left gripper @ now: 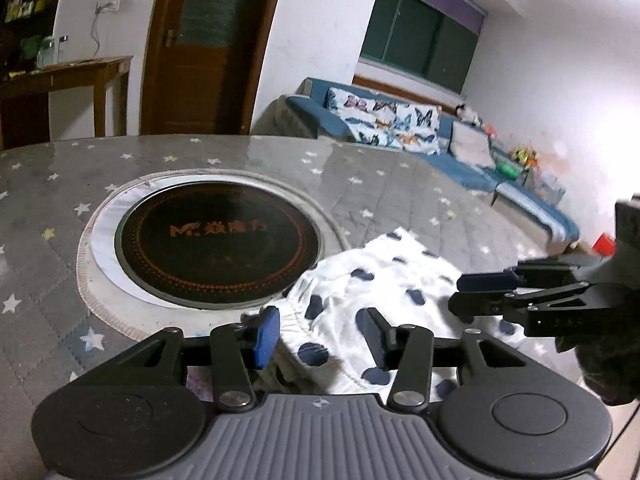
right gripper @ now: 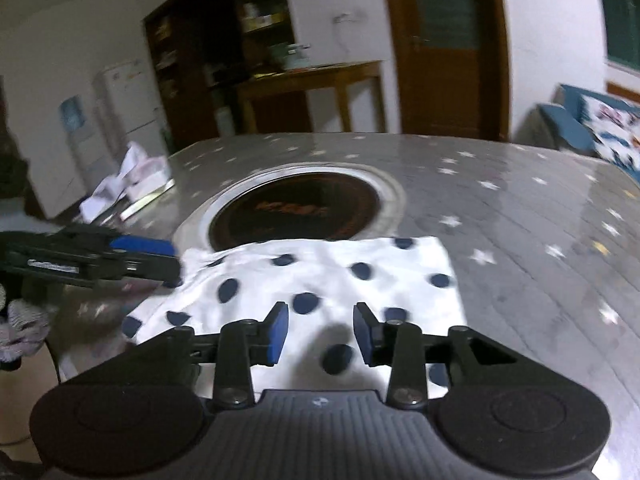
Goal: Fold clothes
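Note:
A white garment with navy polka dots [left gripper: 384,280] [right gripper: 320,276] lies folded flat on the grey star-patterned table [left gripper: 360,176] [right gripper: 520,240], just in front of the round cooktop. My left gripper [left gripper: 322,336] is open over the garment's gathered edge at its left end. In the right wrist view the left gripper [right gripper: 148,256] comes in from the left at the cloth's corner. My right gripper [right gripper: 322,332] is open low over the garment's near edge, with cloth showing between its fingers. It also shows side-on at the right of the left wrist view, as the right gripper [left gripper: 476,294].
A black round cooktop [left gripper: 218,240] [right gripper: 296,208] is set into the middle of the table. Loose pale items [right gripper: 128,184] lie at the table's far left. A striped cloth [right gripper: 20,332] hangs off the left side. A blue sofa [left gripper: 400,128] stands beyond the table.

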The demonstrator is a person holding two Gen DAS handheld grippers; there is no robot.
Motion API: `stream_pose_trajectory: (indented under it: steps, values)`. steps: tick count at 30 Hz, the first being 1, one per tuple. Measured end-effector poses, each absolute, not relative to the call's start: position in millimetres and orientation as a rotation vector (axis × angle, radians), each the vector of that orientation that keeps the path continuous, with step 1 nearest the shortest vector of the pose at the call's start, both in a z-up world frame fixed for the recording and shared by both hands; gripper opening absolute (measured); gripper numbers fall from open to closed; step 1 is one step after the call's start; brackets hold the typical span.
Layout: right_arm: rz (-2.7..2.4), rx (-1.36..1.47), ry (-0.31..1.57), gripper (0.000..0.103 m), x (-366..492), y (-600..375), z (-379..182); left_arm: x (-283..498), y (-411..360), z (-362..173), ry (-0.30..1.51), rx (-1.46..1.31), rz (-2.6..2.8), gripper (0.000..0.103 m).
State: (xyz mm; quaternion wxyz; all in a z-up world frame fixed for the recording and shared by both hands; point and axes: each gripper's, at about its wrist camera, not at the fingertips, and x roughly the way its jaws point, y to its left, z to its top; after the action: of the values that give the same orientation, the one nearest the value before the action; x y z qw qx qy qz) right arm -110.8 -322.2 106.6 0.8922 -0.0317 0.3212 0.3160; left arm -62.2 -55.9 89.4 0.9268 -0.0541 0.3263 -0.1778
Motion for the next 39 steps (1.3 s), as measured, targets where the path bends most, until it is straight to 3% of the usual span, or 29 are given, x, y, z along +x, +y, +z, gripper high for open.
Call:
stream_pose_trajectory:
  steps: [26,39]
  values:
    - [0.71,-0.142,0.7,0.039,-51.7,-259.8,91.5,-61.8,-51.6,75.8,0.712,-0.135,-0.281,0.05]
    - [0.807,-0.279,0.592,0.053,-122.4,-266.0,115.9,-63.8,-49.9,77.7,0.741,-0.157,-0.239,0.07]
